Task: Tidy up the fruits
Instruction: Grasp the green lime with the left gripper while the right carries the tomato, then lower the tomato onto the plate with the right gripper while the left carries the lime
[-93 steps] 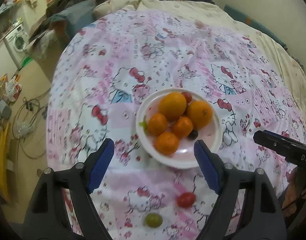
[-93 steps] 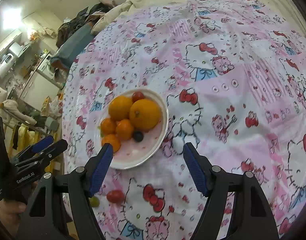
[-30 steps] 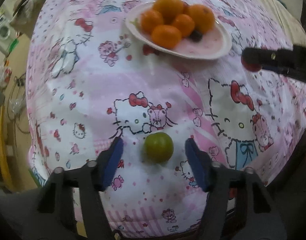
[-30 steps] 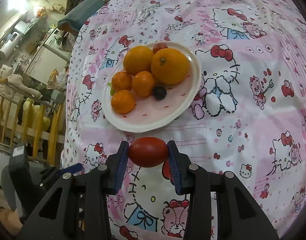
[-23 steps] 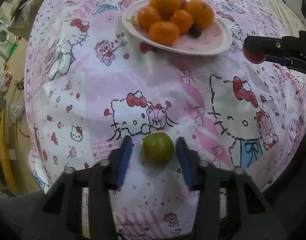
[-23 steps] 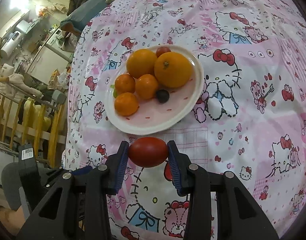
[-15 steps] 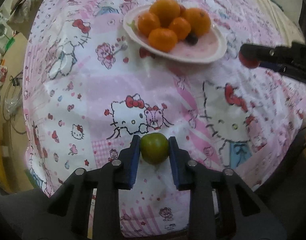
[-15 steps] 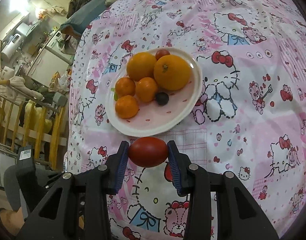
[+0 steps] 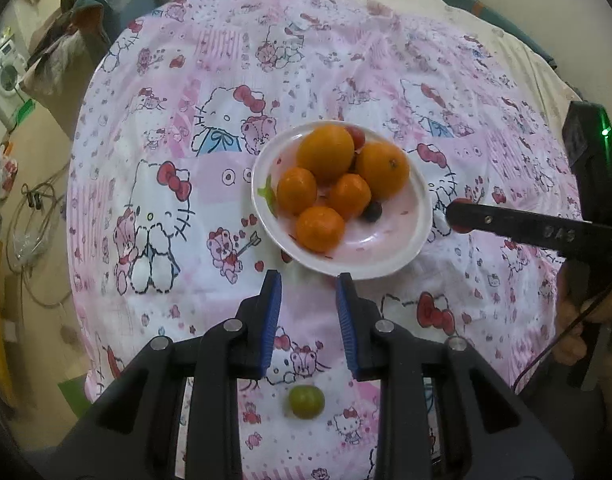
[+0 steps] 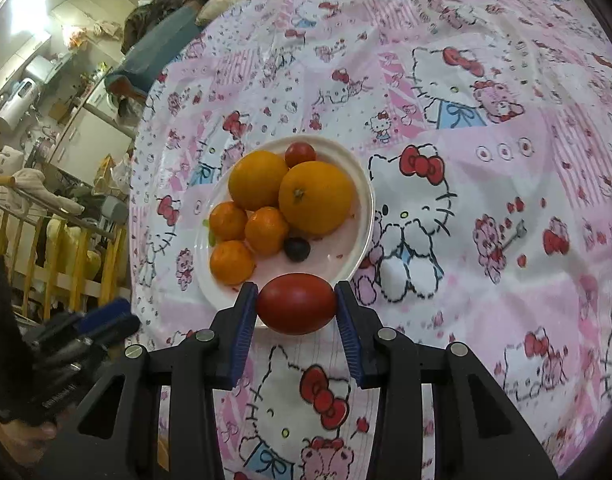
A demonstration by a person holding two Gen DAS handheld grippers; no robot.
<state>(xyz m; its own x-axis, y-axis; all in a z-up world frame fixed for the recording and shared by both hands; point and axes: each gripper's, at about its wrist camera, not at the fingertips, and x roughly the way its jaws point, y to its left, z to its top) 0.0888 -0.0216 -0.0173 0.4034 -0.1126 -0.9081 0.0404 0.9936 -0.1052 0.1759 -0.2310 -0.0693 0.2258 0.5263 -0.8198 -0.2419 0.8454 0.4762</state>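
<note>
1. Your left claw [image 9: 307, 280] has its blue pads drawn close together, with only a narrow gap between them and nothing in it. It points down at the cloth [image 9: 186, 80] just short of the plate's near rim.
2. The green fruit [image 9: 306, 401] is not in that claw. It lies on the cloth nearer to you than the pads, seen between the claw's two black arms.
3. Your right claw [image 10: 297, 308] is clamped on the red tomato [image 10: 296, 309], one pad pressing each end. From its own camera the tomato overlaps the near rim of the plate [image 10: 365, 200].
4. From the left camera you see the right claw from the side, its tip beside the plate's right edge with a little red showing at the pads.
5. The plate holds two large oranges [image 10: 315, 196] at the back and three small ones [image 10: 266, 230] in front, all packed together.
6. A dark berry [image 10: 297, 249] sits on the plate just beside the front small orange, and a small red tomato [image 10: 300, 154] sits at the far rim behind the large oranges.
7. In the right camera your left claw shows at the lower left, blurred, well clear of the plate.
</note>
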